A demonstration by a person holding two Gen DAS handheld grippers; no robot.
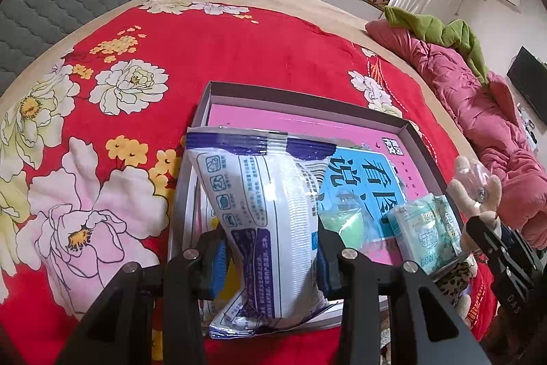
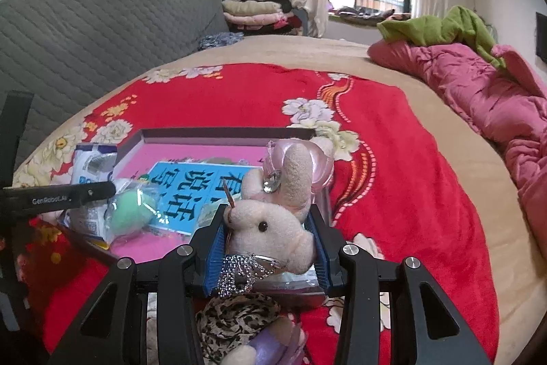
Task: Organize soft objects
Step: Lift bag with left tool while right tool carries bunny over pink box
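Between the left gripper's (image 1: 271, 257) clamped jaws, over the shallow box (image 1: 407, 125), hangs a light, crinkly tissue pack (image 1: 263, 204), best pinched mid-body, while the right gripper (image 2: 270, 245) squeezes a soft plush rabbit's (image 2: 270, 225) head.

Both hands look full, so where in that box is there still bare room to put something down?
The far half of the box is free: bare pink floor between its far wall and the blue booklet. The near end is crowded with the green ball, the tissue pack, the white packet in the left gripper and the plush rabbit in the right gripper.
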